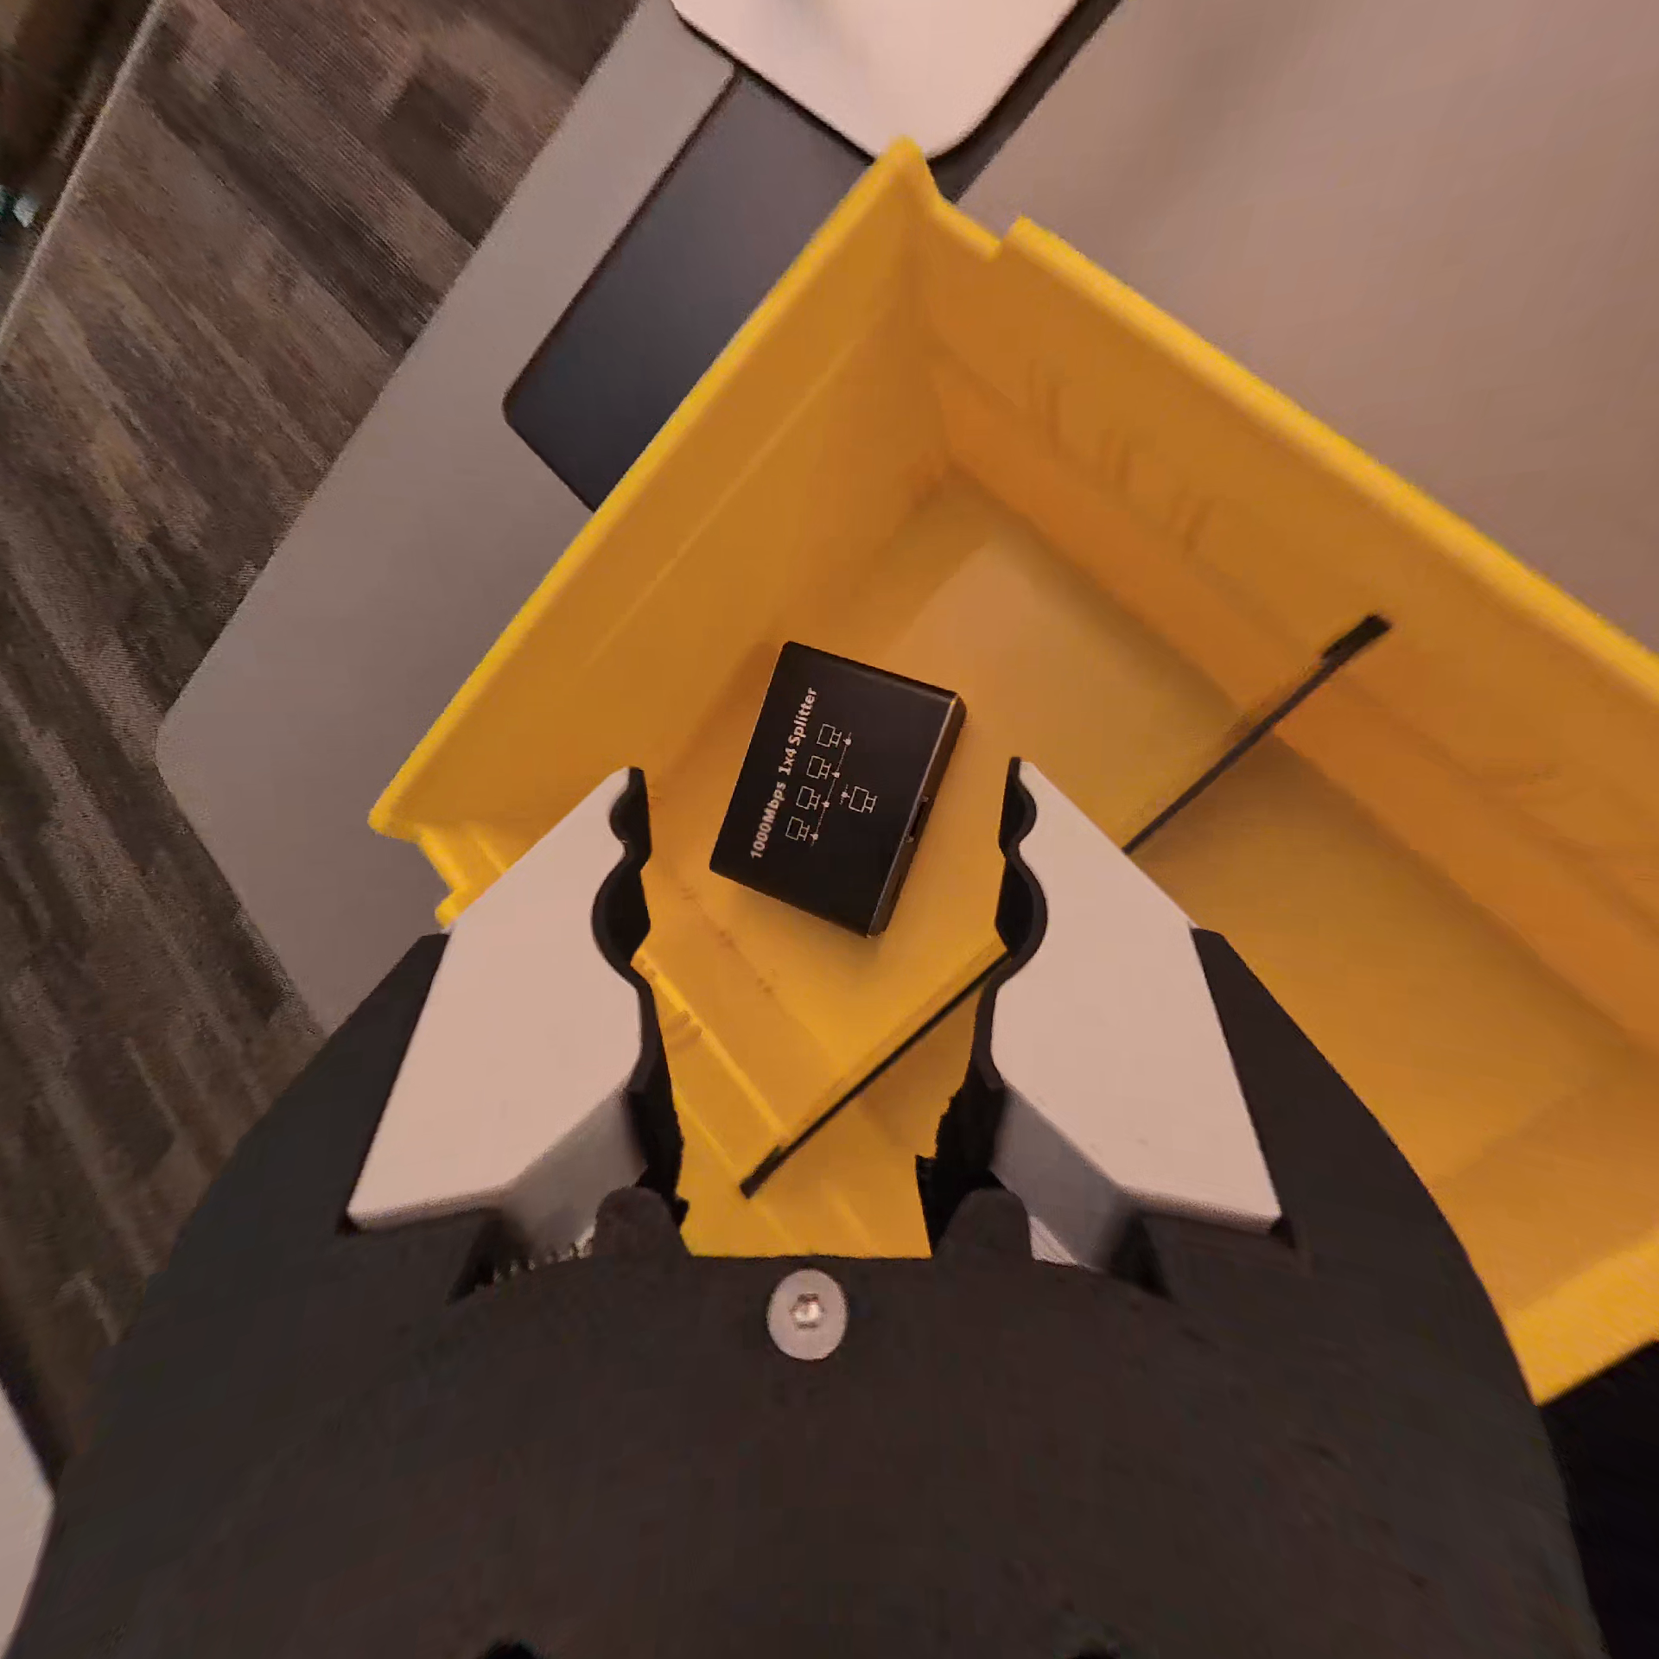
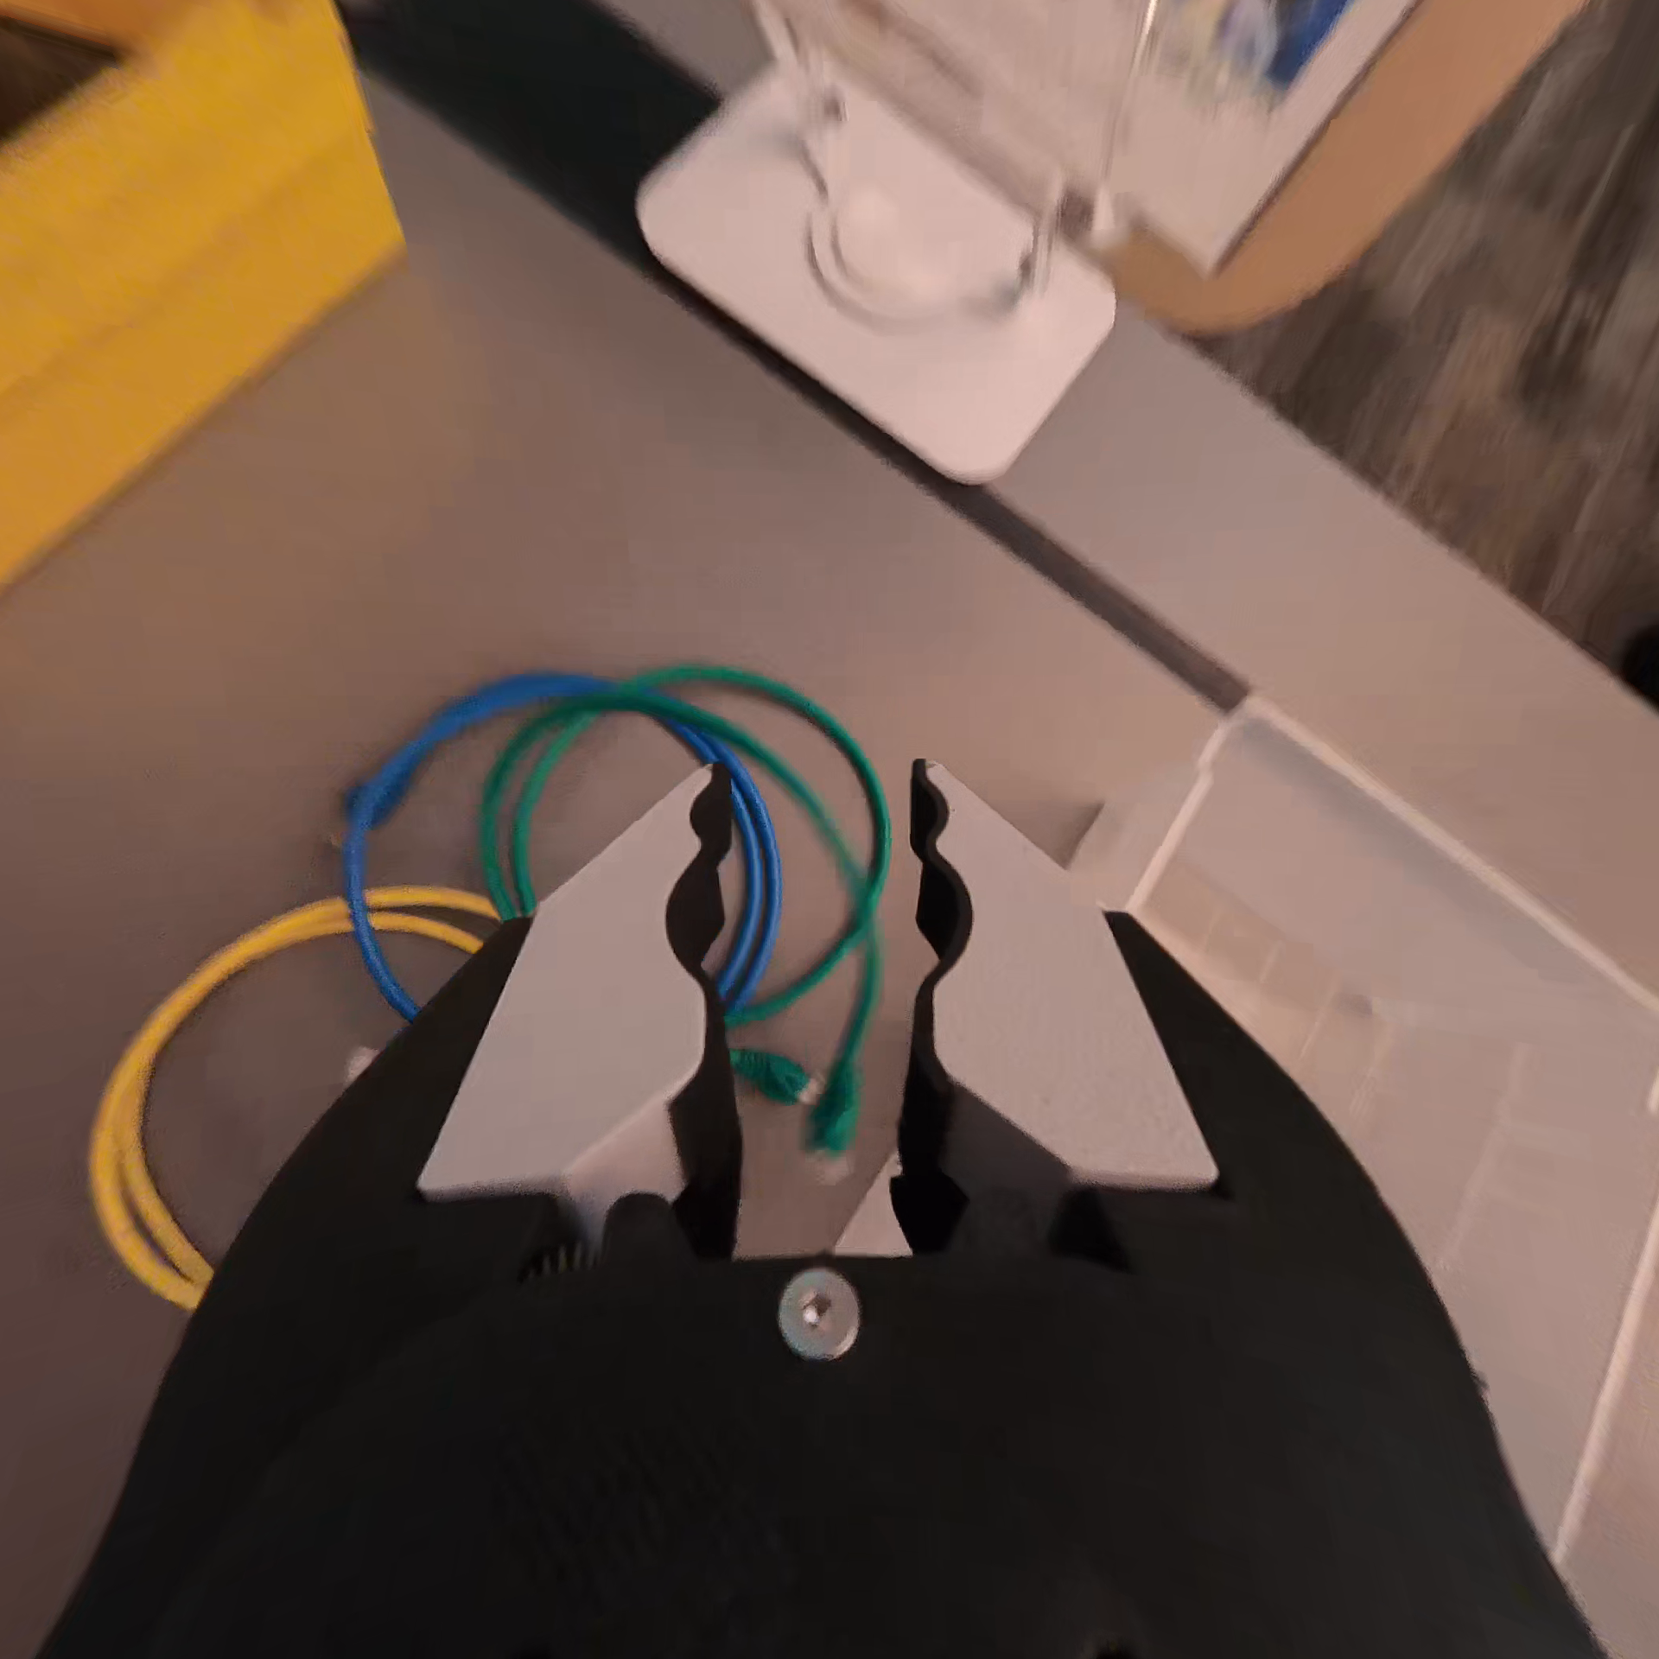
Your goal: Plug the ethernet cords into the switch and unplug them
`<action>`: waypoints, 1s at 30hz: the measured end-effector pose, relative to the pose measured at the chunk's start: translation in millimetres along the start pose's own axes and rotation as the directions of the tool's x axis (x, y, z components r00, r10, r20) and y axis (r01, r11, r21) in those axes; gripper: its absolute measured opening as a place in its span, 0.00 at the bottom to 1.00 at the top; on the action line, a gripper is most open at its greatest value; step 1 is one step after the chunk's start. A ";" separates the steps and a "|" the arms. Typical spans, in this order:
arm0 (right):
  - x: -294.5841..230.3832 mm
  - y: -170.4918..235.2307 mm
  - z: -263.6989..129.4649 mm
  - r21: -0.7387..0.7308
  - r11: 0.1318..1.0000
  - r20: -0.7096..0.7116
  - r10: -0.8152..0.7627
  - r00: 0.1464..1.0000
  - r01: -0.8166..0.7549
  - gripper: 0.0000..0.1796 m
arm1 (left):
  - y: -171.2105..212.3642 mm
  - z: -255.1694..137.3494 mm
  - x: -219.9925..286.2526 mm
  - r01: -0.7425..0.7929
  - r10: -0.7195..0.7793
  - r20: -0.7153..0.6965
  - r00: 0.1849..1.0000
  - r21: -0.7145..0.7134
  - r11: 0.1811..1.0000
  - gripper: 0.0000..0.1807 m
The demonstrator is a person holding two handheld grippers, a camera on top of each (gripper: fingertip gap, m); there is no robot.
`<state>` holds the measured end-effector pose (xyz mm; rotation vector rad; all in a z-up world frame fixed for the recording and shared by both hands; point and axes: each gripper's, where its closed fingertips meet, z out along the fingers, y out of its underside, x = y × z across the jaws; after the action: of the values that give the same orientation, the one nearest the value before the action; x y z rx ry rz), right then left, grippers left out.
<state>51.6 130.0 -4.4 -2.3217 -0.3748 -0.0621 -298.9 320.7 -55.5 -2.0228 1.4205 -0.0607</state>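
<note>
A small black switch box (image 1: 837,788) lies flat on the floor of a yellow bin (image 1: 700,503). My left gripper (image 1: 821,772) hangs open above the bin, its fingers either side of the switch and apart from it. In the right wrist view, a green cord (image 2: 691,772), a blue cord (image 2: 449,745) and a yellow cord (image 2: 162,1059) lie coiled on the grey table. My right gripper (image 2: 817,772) is open and empty above the coils. Both green plugs (image 2: 808,1091) show between its fingers.
A thin black divider (image 1: 1257,727) crosses the bin. A white stand base (image 2: 880,287) with a clear stem stands behind the cords. The yellow bin (image 2: 153,269) is at far left there. A pale tray-like container (image 2: 1400,987) lies at right. Carpet shows beyond the table edge (image 1: 296,574). My hands' fingertips stand some 40 cm from each other.
</note>
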 end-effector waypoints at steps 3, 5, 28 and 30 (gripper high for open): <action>-7.8 -31.7 -15.6 0.111 0.994 0.063 -0.021 0.998 0.013 0.22 | 6.8 16.1 -2.1 -0.045 0.043 -0.032 0.999 -0.052 0.998 0.41; -14.8 -40.8 -18.9 0.143 0.989 0.113 -0.040 0.993 0.024 0.22 | 8.3 22.0 -1.8 -0.035 0.031 -0.079 0.996 -0.052 0.998 0.39; -3.1 -30.5 -3.3 0.148 0.988 0.315 0.001 0.949 -0.050 0.22 | 60.7 84.9 6.2 -0.194 0.075 -0.265 0.961 -0.461 0.866 0.54; -1.9 -30.1 -2.5 0.148 0.988 0.316 0.002 0.949 -0.051 0.22 | 57.4 86.1 4.0 -0.194 0.084 -0.256 0.963 -0.441 0.876 0.41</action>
<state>41.4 147.6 17.9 -2.1817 -0.4895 0.3448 -310.9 347.6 -154.8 -2.3435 1.8673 0.1253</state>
